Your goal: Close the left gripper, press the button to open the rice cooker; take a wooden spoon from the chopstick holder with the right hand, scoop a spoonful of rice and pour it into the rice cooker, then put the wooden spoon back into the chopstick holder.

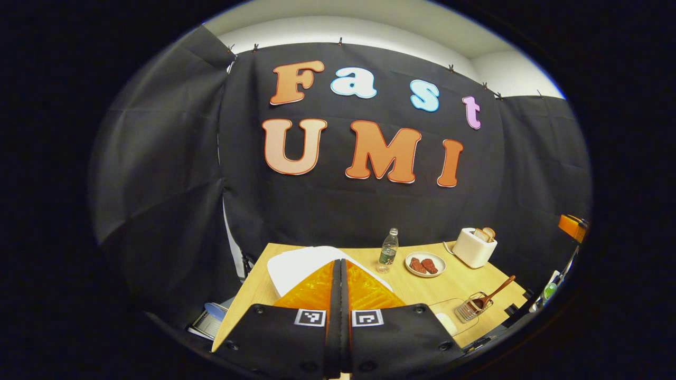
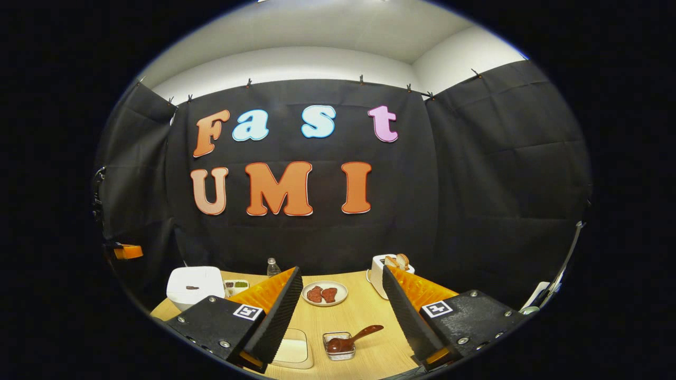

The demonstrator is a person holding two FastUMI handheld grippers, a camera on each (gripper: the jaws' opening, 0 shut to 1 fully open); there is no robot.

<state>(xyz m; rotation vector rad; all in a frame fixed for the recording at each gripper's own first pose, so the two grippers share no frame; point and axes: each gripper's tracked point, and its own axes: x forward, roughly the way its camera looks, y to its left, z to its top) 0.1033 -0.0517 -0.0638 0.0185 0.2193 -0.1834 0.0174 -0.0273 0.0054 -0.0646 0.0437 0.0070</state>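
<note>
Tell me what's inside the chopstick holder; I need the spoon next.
A wooden spoon lies in the chopstick holder, its handle sticking out over the rim toward the right. Anything beneath its bowl is covered.

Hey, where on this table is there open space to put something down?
Bare wood lies between the plate and the chopstick holder, and right of the holder below the toaster. It is crowded by the rice cooker, bottle and small tray.

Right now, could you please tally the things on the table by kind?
Rice cooker: 1
Toaster: 1
Bottle: 1
Plate: 1
Chopstick holder: 1
Wooden spoon: 1
Clear container: 1
Small tray: 1
Total: 8
</note>
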